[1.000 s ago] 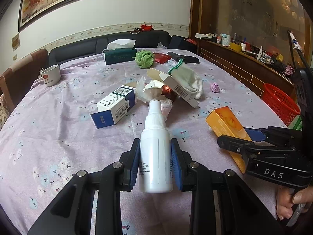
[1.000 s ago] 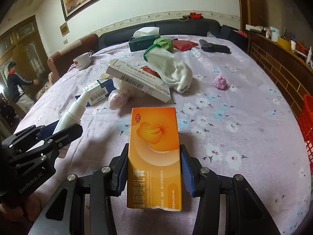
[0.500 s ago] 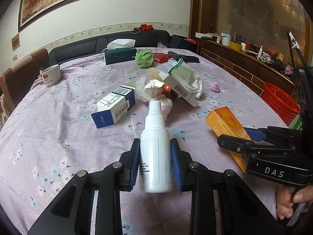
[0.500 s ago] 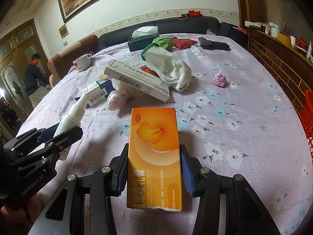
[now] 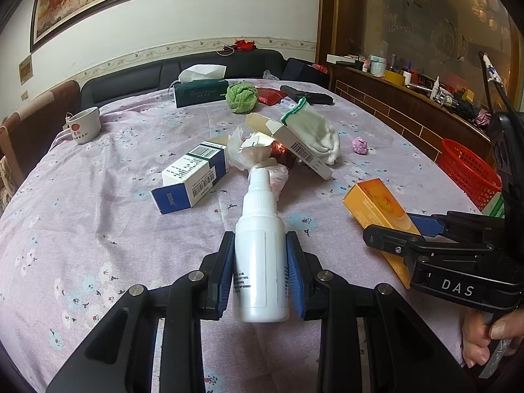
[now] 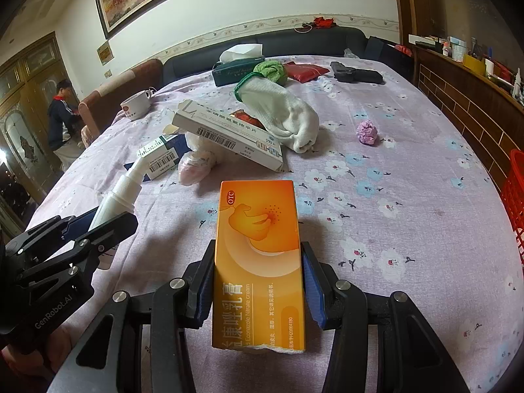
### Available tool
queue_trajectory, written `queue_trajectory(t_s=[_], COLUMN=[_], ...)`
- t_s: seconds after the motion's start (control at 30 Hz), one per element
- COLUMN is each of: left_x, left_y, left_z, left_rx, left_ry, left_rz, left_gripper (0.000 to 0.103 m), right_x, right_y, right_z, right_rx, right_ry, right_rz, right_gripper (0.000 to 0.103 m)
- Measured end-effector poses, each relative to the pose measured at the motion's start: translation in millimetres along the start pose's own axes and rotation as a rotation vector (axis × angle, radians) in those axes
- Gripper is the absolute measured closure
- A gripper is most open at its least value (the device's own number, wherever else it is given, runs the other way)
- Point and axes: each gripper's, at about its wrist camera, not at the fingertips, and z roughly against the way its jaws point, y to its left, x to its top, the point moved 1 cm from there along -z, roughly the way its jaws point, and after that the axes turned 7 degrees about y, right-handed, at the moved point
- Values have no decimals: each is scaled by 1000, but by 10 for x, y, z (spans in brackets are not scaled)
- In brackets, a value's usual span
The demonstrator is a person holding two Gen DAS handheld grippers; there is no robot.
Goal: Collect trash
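Note:
My left gripper (image 5: 260,271) is shut on a white spray bottle (image 5: 260,245), nozzle pointing away over the table. My right gripper (image 6: 258,278) is shut on an orange cream box (image 6: 258,245), which also shows in the left wrist view as the orange box (image 5: 376,204). Each gripper appears in the other's view: the right gripper (image 5: 412,232) at the right edge, the left gripper (image 6: 98,226) at the lower left. More litter lies ahead: a blue and white box (image 5: 193,177), a long white box (image 6: 229,137), crumpled wrappers (image 5: 255,154), a pink paper ball (image 6: 368,131).
A flowered purple cloth covers the table (image 5: 98,213). A red basket (image 5: 468,170) stands past the right edge. A white sock (image 6: 285,111), green cloth ball (image 5: 241,96), tissue box (image 5: 199,90), cup (image 5: 83,126) and black case (image 6: 355,73) lie farther back. A person (image 6: 62,114) stands at the left.
Both grippers and what they hold stay as they were. Only the person in the background at the left of the right wrist view has shifted.

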Motion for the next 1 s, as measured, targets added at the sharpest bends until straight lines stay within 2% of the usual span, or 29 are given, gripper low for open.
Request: queue_trajectory(t_s=[0.5,1.0], left_x=[-4,7], left_y=[-23,-18], left_z=[7,-8], left_rx=[-5,-14], left_ry=[-2,6], left_rz=[-4,-5], left_gripper=[74,74], right_x=[1,16], right_y=[-6,-39], right_z=[-7,-71], right_rx=[0,-16], right_ry=[1,37], right_rz=[-5,-25], right_gripper=[52,53])
